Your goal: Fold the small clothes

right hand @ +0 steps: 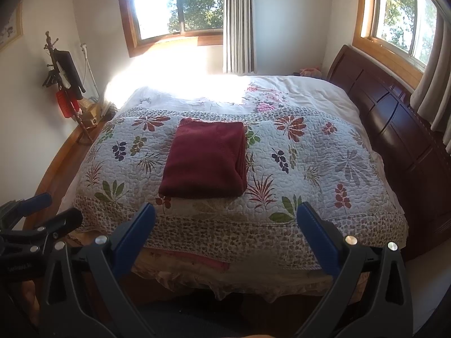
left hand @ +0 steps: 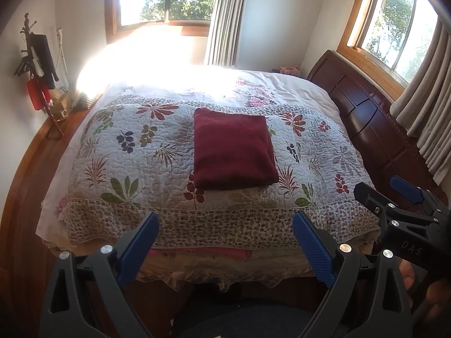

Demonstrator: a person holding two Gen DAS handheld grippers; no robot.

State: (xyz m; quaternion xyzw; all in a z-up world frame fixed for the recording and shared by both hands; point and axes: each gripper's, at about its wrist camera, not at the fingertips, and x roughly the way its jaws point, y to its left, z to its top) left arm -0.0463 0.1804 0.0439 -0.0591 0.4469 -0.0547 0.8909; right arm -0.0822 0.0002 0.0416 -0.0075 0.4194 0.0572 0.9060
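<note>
A dark red garment (left hand: 234, 152) (right hand: 205, 160) lies folded into a neat rectangle on the floral quilt (left hand: 141, 152) (right hand: 310, 157), near the middle of the bed. My left gripper (left hand: 225, 225) is held back from the bed's near edge, open, with nothing between its blue pads. My right gripper (right hand: 227, 219) is also open and empty, at about the same distance from the garment. The right gripper (left hand: 394, 194) shows at the right edge of the left wrist view, and the left gripper (right hand: 42, 211) at the left edge of the right wrist view.
A dark wooden headboard (left hand: 375, 129) (right hand: 394, 118) runs along the bed's right side under a curtained window (left hand: 394, 28). A coat stand (left hand: 39, 73) (right hand: 67, 84) with hanging items is by the left wall. Wooden floor (left hand: 36, 169) lies left of the bed.
</note>
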